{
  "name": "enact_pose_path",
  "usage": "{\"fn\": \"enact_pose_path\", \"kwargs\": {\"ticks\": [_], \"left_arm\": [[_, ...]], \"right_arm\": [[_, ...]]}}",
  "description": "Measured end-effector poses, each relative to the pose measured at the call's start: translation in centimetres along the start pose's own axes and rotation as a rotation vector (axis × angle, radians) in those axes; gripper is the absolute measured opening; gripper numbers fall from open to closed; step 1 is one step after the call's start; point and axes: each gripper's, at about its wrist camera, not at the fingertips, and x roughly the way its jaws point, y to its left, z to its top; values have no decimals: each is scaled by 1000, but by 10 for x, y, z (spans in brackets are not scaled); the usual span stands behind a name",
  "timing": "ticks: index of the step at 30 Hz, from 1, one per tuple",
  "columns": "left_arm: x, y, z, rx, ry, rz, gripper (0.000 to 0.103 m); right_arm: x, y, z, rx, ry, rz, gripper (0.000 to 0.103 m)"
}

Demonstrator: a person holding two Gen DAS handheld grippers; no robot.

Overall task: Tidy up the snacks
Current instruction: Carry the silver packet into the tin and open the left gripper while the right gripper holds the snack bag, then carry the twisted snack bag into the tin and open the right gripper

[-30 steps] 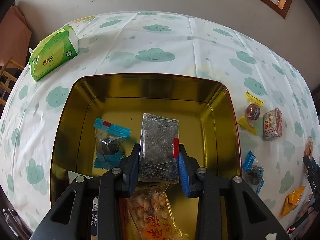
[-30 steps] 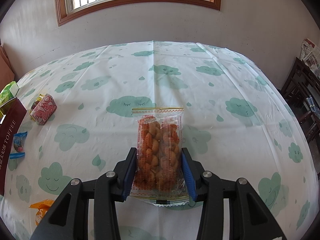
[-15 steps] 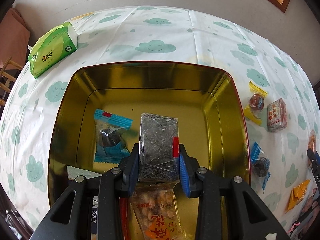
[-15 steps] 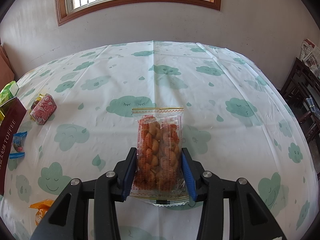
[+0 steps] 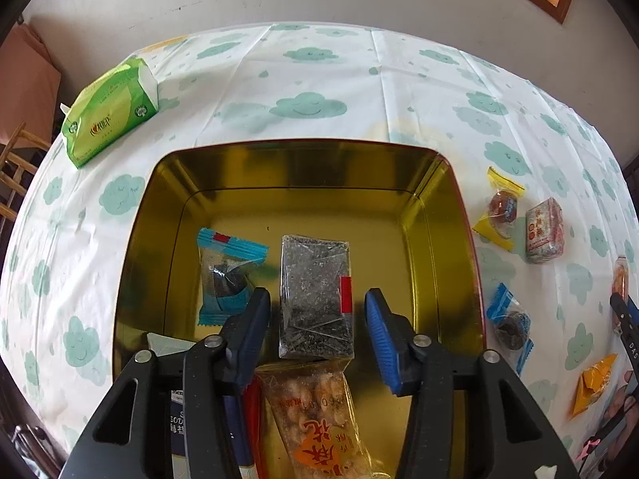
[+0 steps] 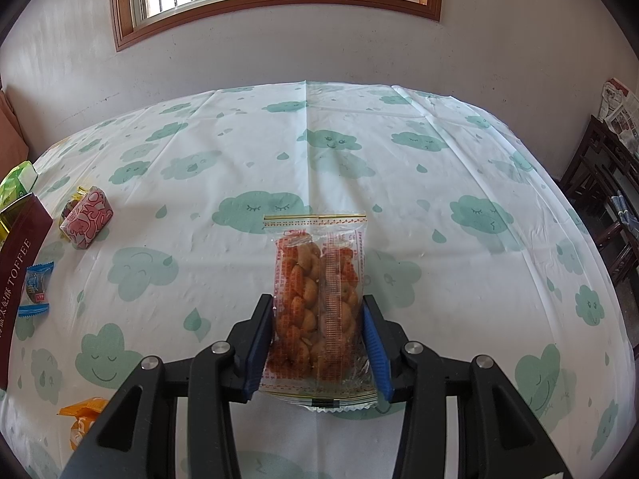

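Note:
A gold tin (image 5: 443,215) holds a blue-wrapped candy (image 5: 225,275), an orange peanut pack (image 5: 319,411) and a dark sesame bar in clear wrap (image 5: 315,299). My left gripper (image 5: 317,319) hangs over the tin with its jaws opening; the sesame bar lies between them with a gap on each side. In the right wrist view my right gripper (image 6: 317,335) is shut on a clear pack of orange fried twists (image 6: 319,303), held above the cloud-print tablecloth (image 6: 439,183).
A green tissue pack (image 5: 110,113) lies beyond the tin at left. Right of the tin lie a yellow candy (image 5: 499,207), a red-white pack (image 5: 545,229), a blue candy (image 5: 511,323) and an orange one (image 5: 595,383). The maroon tin wall (image 6: 18,279) stands at the right view's left edge.
The left jaws have spread apart and let go of the sesame bar, which now lies in the tin. The right gripper and its twist pack have not moved.

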Motion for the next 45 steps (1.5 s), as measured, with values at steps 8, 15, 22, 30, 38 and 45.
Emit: {"fn": "enact_pose_path", "kwargs": {"ticks": [8,15,22,30,38,45], "left_arm": [[-30,-4,-7,15,-64,12,55],[-56,2,-29,7,-101,12,61],[-77,12,-55,-7,-144,35,63],[-91,27,-76,-46,-186,61,66],[-95,39,-87,-68,-207,75,72],[-96,46,-91,-80,-219,72,76]], "right_arm": [[0,0,0,0,0,-1,45],[0,1,0,0,0,-2,45],[2,-1,3,-5,25,-1,45],[4,1,10,-5,83,-11,43],[5,1,15,18,117,-21,40],[-14,2,22,59,77,-36,40]]}}
